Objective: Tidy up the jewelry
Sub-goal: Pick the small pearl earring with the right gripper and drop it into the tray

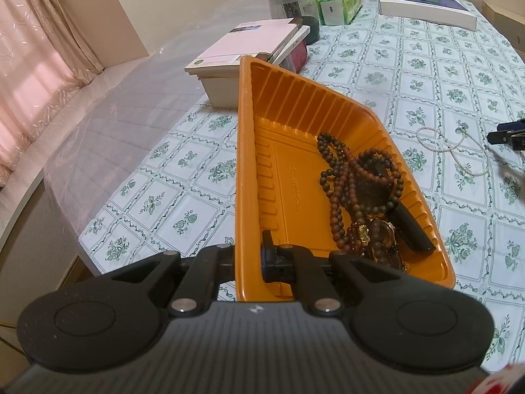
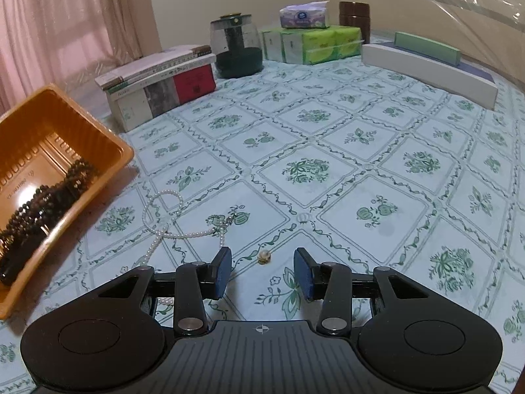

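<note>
Jewelry sits in two places. Left wrist view: the orange plastic tray (image 1: 259, 151) is tilted, one long wall raised, and the left gripper (image 1: 249, 262) has its fingers clenched on that near wall, one finger inside and one outside. Brown bead strands (image 1: 347, 184) and a gold-coloured piece (image 1: 364, 231) lie heaped against the lower wall. A pearl necklace (image 1: 452, 151) lies on the table (image 1: 183, 197) beside the tray, near the right gripper's dark tip (image 1: 507, 136) at the frame edge.

Right wrist view: the right gripper (image 2: 262, 274) hovers low over the floral tablecloth with its blue-padded fingers (image 2: 223, 272) released and nothing between them. Just ahead lies a small round gold-rimmed item (image 2: 263, 256), possibly an earring or ring. The pearl necklace (image 2: 170, 226) lies to its left, between it and the tray (image 2: 108, 151).
</note>
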Tool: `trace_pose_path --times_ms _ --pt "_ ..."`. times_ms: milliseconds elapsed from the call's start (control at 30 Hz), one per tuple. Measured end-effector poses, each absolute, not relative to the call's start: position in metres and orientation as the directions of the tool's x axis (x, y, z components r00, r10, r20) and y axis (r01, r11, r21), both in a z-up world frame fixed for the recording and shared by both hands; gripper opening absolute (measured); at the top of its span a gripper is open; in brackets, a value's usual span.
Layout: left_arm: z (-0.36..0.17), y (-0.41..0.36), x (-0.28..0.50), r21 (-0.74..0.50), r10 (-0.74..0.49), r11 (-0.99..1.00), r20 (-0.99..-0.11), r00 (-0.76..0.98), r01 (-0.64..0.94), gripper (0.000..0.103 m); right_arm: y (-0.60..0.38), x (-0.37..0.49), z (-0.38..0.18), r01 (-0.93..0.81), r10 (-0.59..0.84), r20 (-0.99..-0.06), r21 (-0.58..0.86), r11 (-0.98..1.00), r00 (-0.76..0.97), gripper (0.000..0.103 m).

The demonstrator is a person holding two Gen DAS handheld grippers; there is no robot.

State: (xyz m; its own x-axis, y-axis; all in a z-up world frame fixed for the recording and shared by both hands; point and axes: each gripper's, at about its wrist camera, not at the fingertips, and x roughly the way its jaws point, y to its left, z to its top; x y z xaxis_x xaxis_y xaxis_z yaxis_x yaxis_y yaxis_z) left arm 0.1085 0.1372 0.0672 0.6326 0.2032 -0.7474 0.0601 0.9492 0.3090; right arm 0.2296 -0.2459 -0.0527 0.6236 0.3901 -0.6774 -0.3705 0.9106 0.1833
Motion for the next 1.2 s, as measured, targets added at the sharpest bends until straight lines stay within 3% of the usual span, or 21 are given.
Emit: trace_pose_path --times_ms 200,533,567,600,900,1200 --pt "0.066 0.138 0.109 0.310 0.205 0.949 -0.749 0.630 0.060 0.006 -0.239 0.234 -0.058 -0.387 0.390 -0.677 0.166 0.907 0.624 0.030" --pt "0.064 0.138 0.109 0.313 0.206 0.948 -0.748 0.631 0.061 0.006 -0.238 0.235 -0.061 -0.379 0.378 -0.679 0.157 0.912 0.630 0.021" --pt "0.064 0.138 0.109 0.313 0.206 0.948 -0.748 0.630 0.061 0.006 -0.238 0.235 -0.061 -0.379 0.377 -0.679 0.156 0.912 0.629 0.018" --pt "0.064 0.138 0.109 0.313 0.206 0.948 -0.748 0.630 0.061 0.006 -0.237 0.236 -0.061 -0.379 0.376 -0.681 0.153 0.913 0.629 0.007" --pt "0.065 0.137 0.110 0.311 0.205 0.948 -0.749 0.630 0.062 0.006 -0.223 0.219 -0.036 -0.441 0.404 -0.644 0.113 0.890 0.649 0.007" --pt "0.065 0.137 0.110 0.306 0.200 0.950 -0.749 0.632 0.062 0.006 -0.153 0.181 0.010 -0.674 0.628 -0.573 0.168 0.719 0.527 0.007"
